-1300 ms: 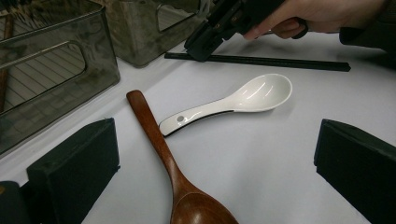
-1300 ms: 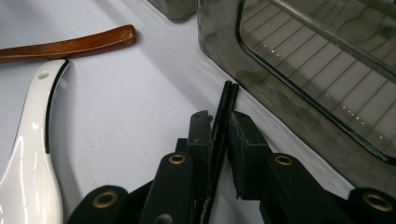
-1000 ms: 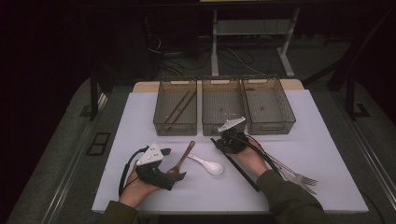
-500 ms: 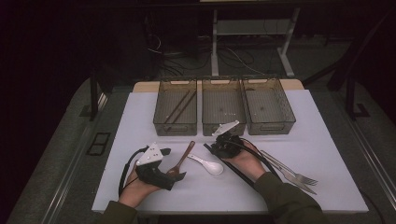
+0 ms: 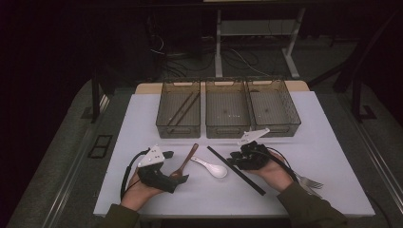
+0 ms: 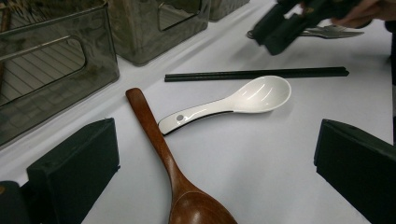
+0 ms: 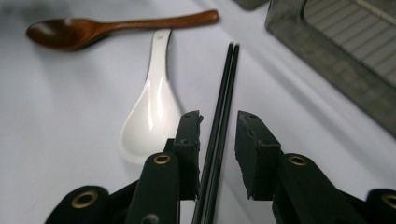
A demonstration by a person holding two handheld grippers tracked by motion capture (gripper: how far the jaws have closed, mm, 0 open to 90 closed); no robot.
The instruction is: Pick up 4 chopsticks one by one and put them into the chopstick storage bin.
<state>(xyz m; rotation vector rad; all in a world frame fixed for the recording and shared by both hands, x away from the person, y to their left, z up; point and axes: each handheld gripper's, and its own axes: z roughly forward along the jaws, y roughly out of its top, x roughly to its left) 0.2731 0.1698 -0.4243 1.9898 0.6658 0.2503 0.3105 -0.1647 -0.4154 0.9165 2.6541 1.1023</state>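
The white counter (image 5: 332, 142) carries three clear bins (image 5: 227, 108) in a row along its far edge, and the cutlery lies loose in front of them. Nearer the person, the left tool (image 5: 177, 182) rests low on the counter with its jaws spread wide and nothing between them; the bowl of the wooden spoon (image 6: 161, 149) lies just ahead of that gap. The right tool (image 7: 217, 140) hovers over the black chopsticks (image 5: 236, 170), its jaws having just been opening to a narrow gap, the pair running between the pads without being pressed. In the right gripper view the chopsticks' long axis runs straight away from the tool, in line with the jaws, so the right hand is plainly the nearer for a pickup. The white spoon (image 5: 212, 167) lies just beside them, toward the left hand, and some forks (image 5: 311, 183) sit behind the right wrist.
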